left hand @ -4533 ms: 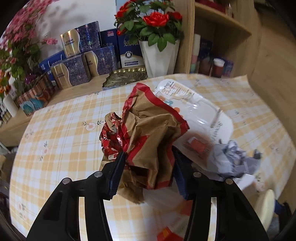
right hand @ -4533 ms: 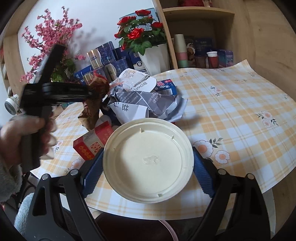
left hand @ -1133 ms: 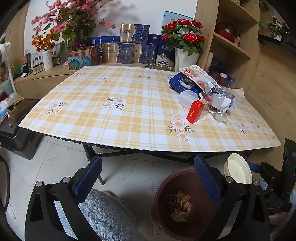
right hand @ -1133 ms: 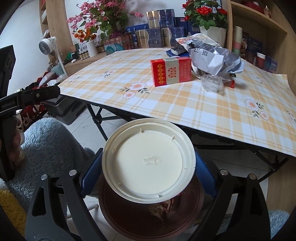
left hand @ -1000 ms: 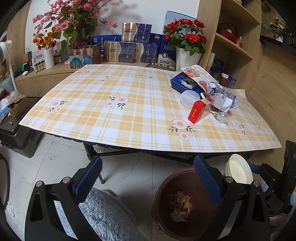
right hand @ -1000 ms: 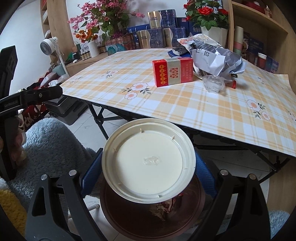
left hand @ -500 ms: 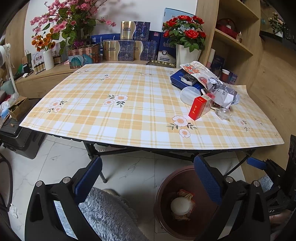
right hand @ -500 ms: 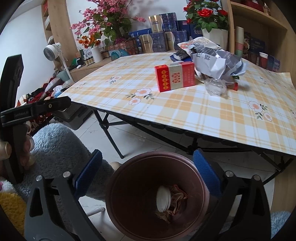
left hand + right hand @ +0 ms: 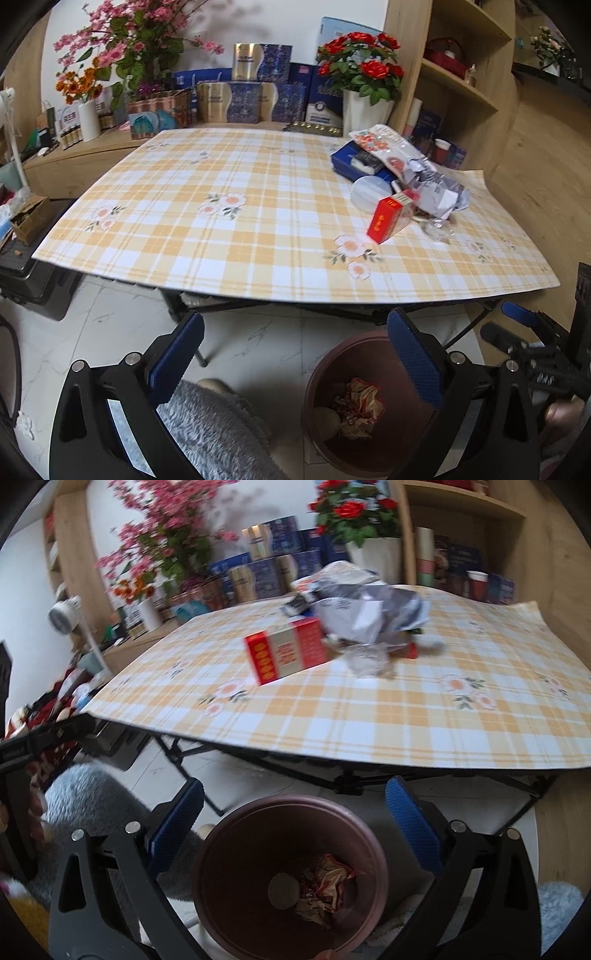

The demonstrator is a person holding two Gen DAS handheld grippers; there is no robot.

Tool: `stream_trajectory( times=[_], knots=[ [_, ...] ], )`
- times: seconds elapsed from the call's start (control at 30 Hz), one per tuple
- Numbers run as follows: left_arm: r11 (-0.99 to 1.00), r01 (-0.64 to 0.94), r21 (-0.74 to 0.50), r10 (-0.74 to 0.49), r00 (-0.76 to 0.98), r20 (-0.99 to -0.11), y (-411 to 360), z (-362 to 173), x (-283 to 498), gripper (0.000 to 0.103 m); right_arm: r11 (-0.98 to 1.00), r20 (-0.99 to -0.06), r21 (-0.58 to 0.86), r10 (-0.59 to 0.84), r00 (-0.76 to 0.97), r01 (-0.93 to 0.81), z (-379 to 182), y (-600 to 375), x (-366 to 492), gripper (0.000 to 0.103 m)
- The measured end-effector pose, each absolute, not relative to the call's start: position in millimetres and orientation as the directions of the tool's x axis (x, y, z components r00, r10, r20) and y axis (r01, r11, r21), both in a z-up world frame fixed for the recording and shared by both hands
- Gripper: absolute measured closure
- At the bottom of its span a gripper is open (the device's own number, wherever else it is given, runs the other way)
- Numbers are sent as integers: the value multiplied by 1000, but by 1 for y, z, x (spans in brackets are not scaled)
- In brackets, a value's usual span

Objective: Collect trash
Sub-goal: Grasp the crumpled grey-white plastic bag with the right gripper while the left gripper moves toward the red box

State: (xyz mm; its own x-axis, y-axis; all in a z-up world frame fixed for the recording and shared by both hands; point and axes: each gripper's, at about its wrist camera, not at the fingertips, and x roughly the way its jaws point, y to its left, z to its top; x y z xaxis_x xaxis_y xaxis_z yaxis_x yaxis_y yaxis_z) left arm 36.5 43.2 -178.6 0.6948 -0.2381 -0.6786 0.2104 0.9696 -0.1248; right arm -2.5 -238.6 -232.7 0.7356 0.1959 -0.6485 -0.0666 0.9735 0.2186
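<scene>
In the right wrist view the right gripper (image 9: 293,825) is hanging over a dark red bin (image 9: 236,825) that is filling the lower middle of the frame, and its blue-padded fingers (image 9: 177,821) are standing wide apart with nothing between them; the jaws have just been opening. Down in the bin a pale round lid (image 9: 283,890) is lying beside a crumpled red and brown wrapper (image 9: 325,890), the two just touching. The left gripper (image 9: 295,363) is sitting at the bottom of the left wrist view, its fingers also spread wide and gripping nothing, with the white tiled floor (image 9: 122,325) and a grey fluffy sleeve (image 9: 218,435) showing between and below them. From that camera the bin is appearing at the lower right, partly behind the right-hand finger, with the wrapper and the pale lid inside. Above both grippers a table (image 9: 221,221) with a yellow checked cloth is stretching across the frame, and the rest of the trash is still lying on it toward the upper right: a red box (image 9: 388,219), a crumpled grey bag (image 9: 439,192) just behind it, a clear round lid (image 9: 369,192), a flowered packet (image 9: 384,144) and a scrap of clear plastic (image 9: 437,229) (this view is fairly sharp, the right one somewhat blurred). A person's hand (image 9: 22,808) is showing at the left edge of the right wrist view
</scene>
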Motion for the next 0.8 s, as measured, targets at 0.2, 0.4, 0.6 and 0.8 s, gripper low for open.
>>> stream_trajectory(
  times=[0.2, 0.4, 0.6, 0.8],
  knots=[
    [963, 259, -71, -243, 724, -645, 26, -164, 50, 6, 976, -649, 204, 78, 757, 74, -215, -271, 3, 6],
    [961, 270, -64, -255, 766, -590, 16, -144, 70, 6, 974, -617, 197, 33, 787, 114, -190, -297, 6, 6],
    [951, 302, -61, -284, 784, -552, 3, -131, 88, 6, 981, -596, 158, 3, 803, 113, -172, -308, 14, 6],
    [946, 318, -68, -294, 747, -596, -10, -133, 110, 6, 987, -597, 146, 34, 801, 67, -164, -312, 27, 6]
  ],
)
